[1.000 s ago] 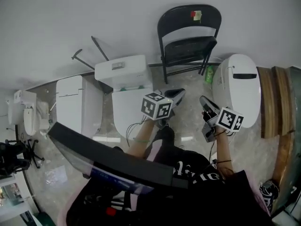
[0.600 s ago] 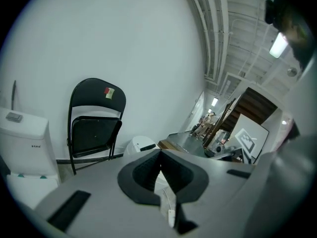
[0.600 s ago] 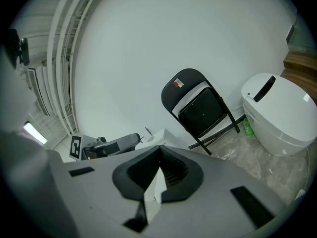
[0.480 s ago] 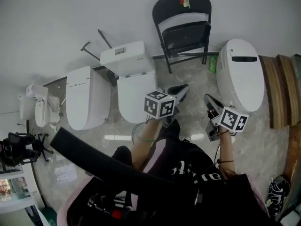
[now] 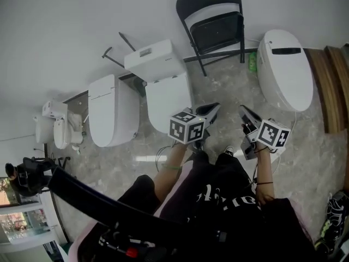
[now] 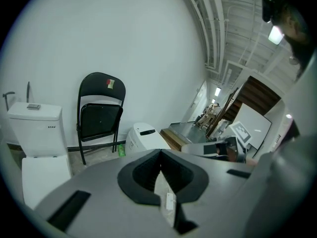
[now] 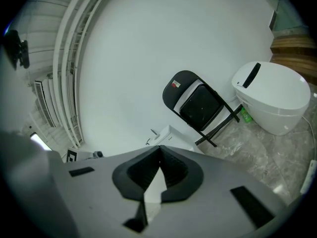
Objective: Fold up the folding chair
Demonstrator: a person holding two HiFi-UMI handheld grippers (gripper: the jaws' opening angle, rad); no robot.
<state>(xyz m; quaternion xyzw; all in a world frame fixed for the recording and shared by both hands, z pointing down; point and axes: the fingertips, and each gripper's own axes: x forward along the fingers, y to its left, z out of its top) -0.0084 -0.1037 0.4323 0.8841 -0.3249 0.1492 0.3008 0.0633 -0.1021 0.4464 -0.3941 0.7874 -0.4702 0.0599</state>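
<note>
Folding chair (image 5: 217, 30), black, standing on its legs at the far edge of the marbled floor (image 5: 229, 86), against the white wall, between a tank toilet (image 5: 158, 72) and a rounded white toilet (image 5: 284, 67). Left gripper (image 5: 214, 109) and right gripper (image 5: 244, 113): jaws pressed together, nothing between them, both well apart from the chair.

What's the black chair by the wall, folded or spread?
Spread, at least partly: the folding chair stands with its front and rear legs splayed apart, not flat together, though its seat looks tipped steeply up.
</note>
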